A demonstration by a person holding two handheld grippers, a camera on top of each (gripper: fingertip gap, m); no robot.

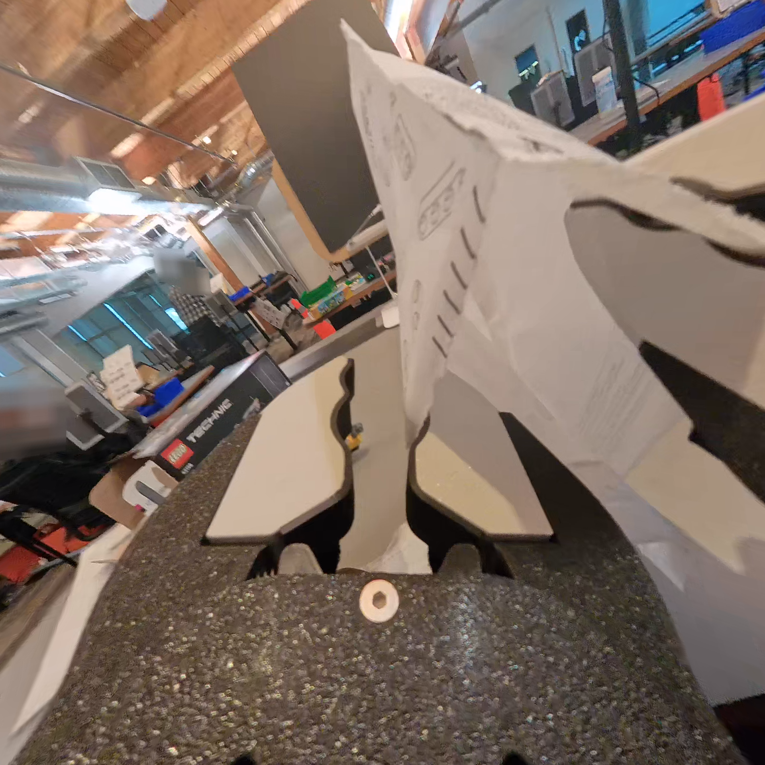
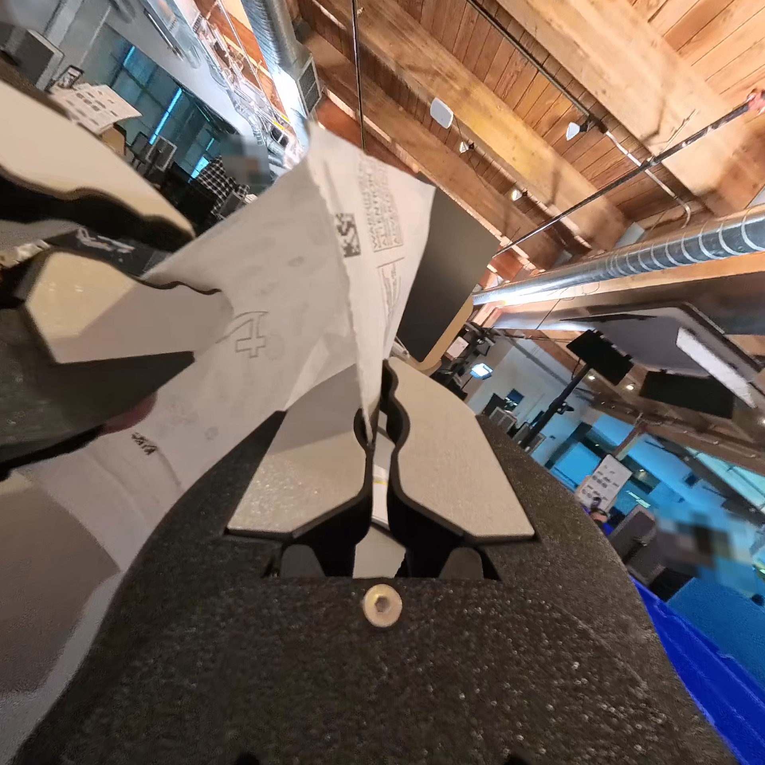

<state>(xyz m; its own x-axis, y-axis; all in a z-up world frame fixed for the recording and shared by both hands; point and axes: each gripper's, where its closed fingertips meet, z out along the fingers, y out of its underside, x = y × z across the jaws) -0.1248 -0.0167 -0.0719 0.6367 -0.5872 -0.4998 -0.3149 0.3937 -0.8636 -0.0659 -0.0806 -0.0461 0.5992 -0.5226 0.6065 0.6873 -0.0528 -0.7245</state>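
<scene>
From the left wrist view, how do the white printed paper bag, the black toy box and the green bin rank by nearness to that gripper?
1. White printed paper bag: right beside the left gripper, on its right.
2. Black toy box: left, on the table.
3. Green bin: far back, on a distant table.

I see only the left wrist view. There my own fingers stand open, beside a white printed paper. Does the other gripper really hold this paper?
Observer: Yes. In the right wrist view, the right gripper has its fingers closed on the thin edge of the white printed paper, near the tips.
Operator: What is on the paper's side that I cannot see?
Observer: A black square code mark, with blocks of small print beside it.
Operator: Is anything close to the right gripper?
Observer: A bright blue surface, perhaps a bin, lies at its lower right.
</scene>
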